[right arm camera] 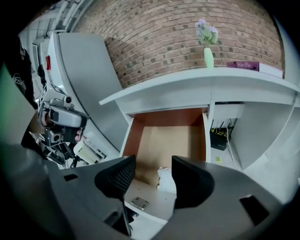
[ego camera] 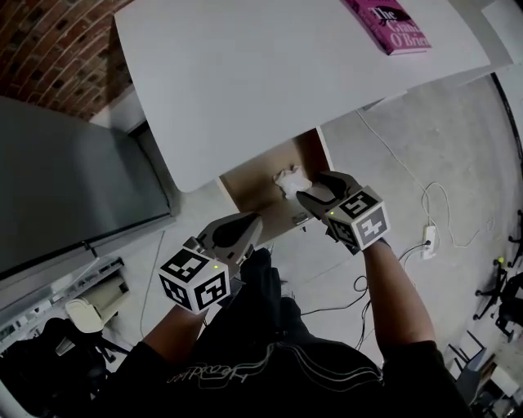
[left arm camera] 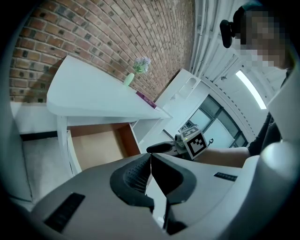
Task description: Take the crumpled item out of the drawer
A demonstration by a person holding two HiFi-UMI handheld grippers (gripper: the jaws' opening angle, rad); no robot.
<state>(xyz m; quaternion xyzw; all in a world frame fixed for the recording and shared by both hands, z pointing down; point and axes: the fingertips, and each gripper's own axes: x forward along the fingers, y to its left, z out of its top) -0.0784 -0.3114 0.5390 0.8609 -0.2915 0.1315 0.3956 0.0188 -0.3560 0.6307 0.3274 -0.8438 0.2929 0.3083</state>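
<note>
The crumpled white item (ego camera: 288, 181) lies at the front of the open wooden drawer (ego camera: 245, 186), under the white desk. My right gripper (ego camera: 315, 190) hovers over the drawer's front edge, right beside the item, with its jaws wide apart. In the right gripper view the crumpled item (right arm camera: 165, 179) shows low between the jaws, partly hidden by the right one; the pads do not press on it. The right gripper (right arm camera: 152, 165) holds nothing. My left gripper (ego camera: 248, 230) hangs in front of the drawer, lower left. Its jaws meet at the tip (left arm camera: 150, 157) with nothing between them.
A pink book (ego camera: 391, 24) lies on the white desk top (ego camera: 270, 73). A green vase with flowers (right arm camera: 207, 51) stands at the brick wall. A grey cabinet (ego camera: 65, 188) stands left of the drawer. Cables and a power strip (ego camera: 427, 238) lie on the floor at the right.
</note>
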